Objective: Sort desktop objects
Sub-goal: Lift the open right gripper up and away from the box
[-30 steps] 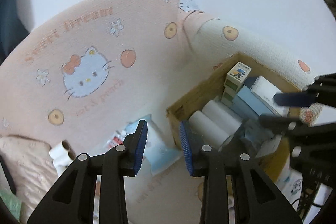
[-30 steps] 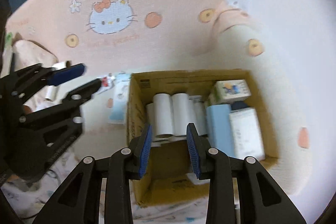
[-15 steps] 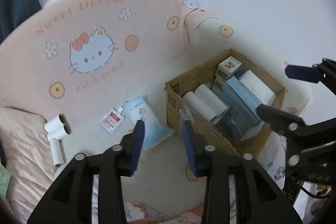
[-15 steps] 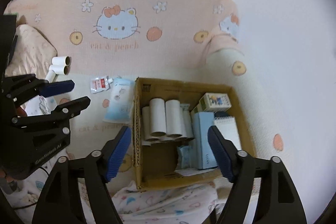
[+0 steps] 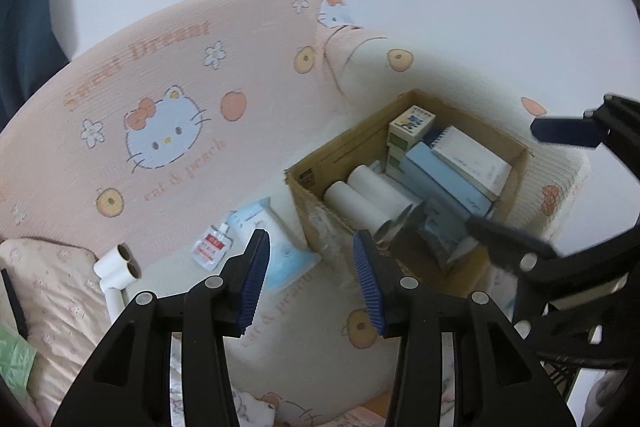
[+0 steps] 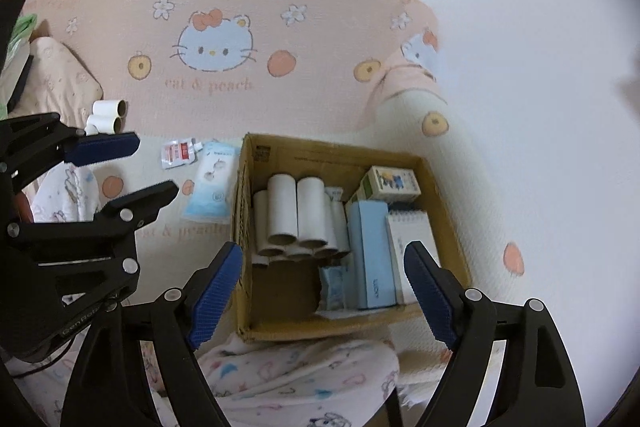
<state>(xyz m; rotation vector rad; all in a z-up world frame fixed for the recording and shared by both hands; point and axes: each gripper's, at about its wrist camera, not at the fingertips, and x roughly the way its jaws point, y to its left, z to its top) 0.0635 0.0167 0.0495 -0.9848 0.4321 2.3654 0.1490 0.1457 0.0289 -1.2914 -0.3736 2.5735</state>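
A cardboard box sits on the sofa seat. It holds white paper rolls, a long blue box, a spiral notepad and a small cartoon carton. Left of the box lie a blue wipes pack, a red-and-white sachet and loose white rolls. My right gripper hovers over the box's near end, jaws opening with nothing between them. My left gripper hangs above the wipes pack, jaws opening and empty.
A pink cat-print cover drapes the sofa back and arm. A pale pillow lies at the left end. A patterned cloth bunches in front of the box. A white wall stands behind.
Both grippers have drawn back from the box, so more of the sofa shows. The right jaws went from narrow to wide. The left jaws widened a little.
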